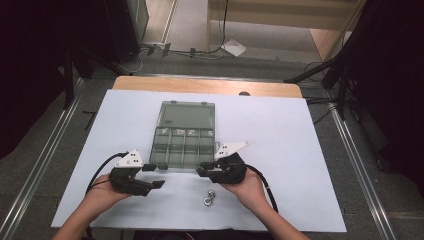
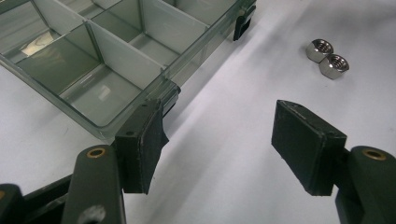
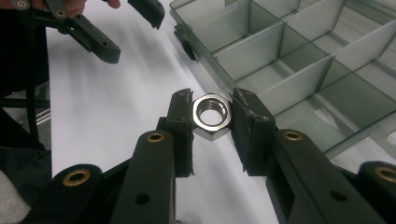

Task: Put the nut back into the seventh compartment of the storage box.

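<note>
No legible text, label, brand, number or sign in any view.

The clear compartment box [image 1: 182, 135], taken as the landmark, carries no readable marking on its lid or dividers; the steel nut [image 3: 212, 115] just beside its near edge and the two nuts [image 2: 327, 58] lying further along that edge are unmarked, and the white surface [image 1: 300, 150] under the box is plain.

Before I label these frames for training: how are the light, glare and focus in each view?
High view: table evenly lit, surroundings dark, two nuts tiny and soft. Left gripper view: sharp, a bright glare patch on the box floor, soft shadow under the left gripper. Right gripper view: held nut crisp, faint reflections on the box walls.
</note>
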Available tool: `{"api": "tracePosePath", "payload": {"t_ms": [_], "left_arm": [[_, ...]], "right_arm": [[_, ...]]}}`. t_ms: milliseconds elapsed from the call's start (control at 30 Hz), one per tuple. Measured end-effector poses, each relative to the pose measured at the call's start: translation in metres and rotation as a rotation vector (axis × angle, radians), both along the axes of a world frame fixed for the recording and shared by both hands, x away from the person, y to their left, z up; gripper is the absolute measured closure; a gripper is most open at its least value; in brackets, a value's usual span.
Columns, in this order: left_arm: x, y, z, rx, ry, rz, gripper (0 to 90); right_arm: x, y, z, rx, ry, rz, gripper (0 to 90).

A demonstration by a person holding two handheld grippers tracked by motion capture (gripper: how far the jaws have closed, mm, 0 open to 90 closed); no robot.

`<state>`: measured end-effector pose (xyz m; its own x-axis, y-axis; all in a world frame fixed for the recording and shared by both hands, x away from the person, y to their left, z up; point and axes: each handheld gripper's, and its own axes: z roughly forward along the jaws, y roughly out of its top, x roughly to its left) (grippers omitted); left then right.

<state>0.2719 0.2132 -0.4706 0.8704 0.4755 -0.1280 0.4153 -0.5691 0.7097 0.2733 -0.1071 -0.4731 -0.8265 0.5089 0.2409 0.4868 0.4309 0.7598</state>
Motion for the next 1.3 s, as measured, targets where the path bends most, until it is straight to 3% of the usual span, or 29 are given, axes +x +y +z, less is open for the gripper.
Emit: {"api": "tracePosePath", "payload": {"t_ms": [633,1300], "left_arm": [[0.001,0.000,-0.001,-0.005,-0.002,0.005,34.4],[0.001,0.001,-0.001,0.000,-0.008,0.010,34.4]], "right_arm": [[0.022,0.014,0.007,0.011,-0.017,-0.022,71.0],[0.036,0.037,0.000,-0.037,-0.033,-0.066,71.0]]}}
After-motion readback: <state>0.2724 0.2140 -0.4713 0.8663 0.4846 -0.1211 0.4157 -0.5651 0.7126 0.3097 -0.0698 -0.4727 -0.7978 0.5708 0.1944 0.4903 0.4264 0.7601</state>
